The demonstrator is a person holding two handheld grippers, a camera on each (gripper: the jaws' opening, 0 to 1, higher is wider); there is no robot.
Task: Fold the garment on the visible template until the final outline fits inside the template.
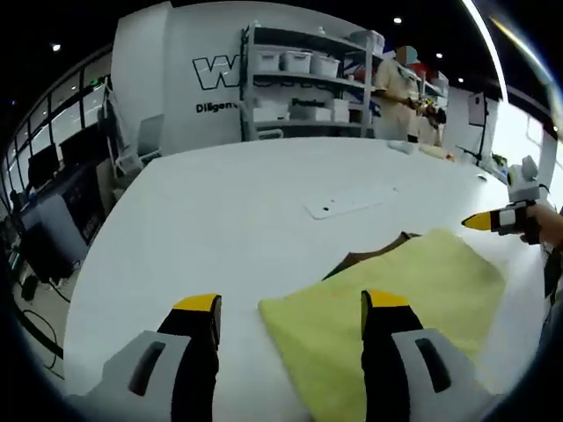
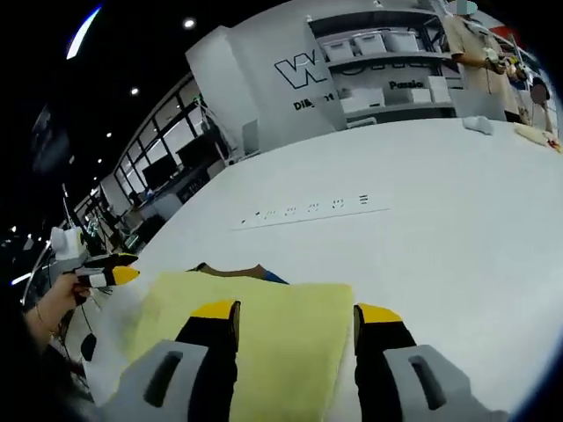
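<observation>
Evidently, a folded yellow-green cloth garment point(image 1: 387, 308) lay flat on the broad white worktop point(image 1: 220, 220), and it serves as the landmark for everything else. In the left gripper view, the left tool point(image 1: 290, 308), black with yellow tips and grey housings, hung just above the garment's near corner with its jaws apart; one jaw stood over the cloth, the other over bare worktop beside the cloth's edge. Nothing was clamped between them. A brown sheet point(image 1: 374, 255) peeked out from under the garment's far edge; whether it was the template could not be told. Beyond the garment lay a thin white strip point(image 1: 350, 202) with small dark marks. At the garment's far side, the right tool showed its yellow tip in a person's hand.

In the right gripper view, the right tool point(image 2: 295, 318) also had its jaws apart, both tips over the garment point(image 2: 264, 334), holding nothing. Behind the garment stood white shelving point(image 2: 387, 70) with bins against a white wall, with a person beside it.
</observation>
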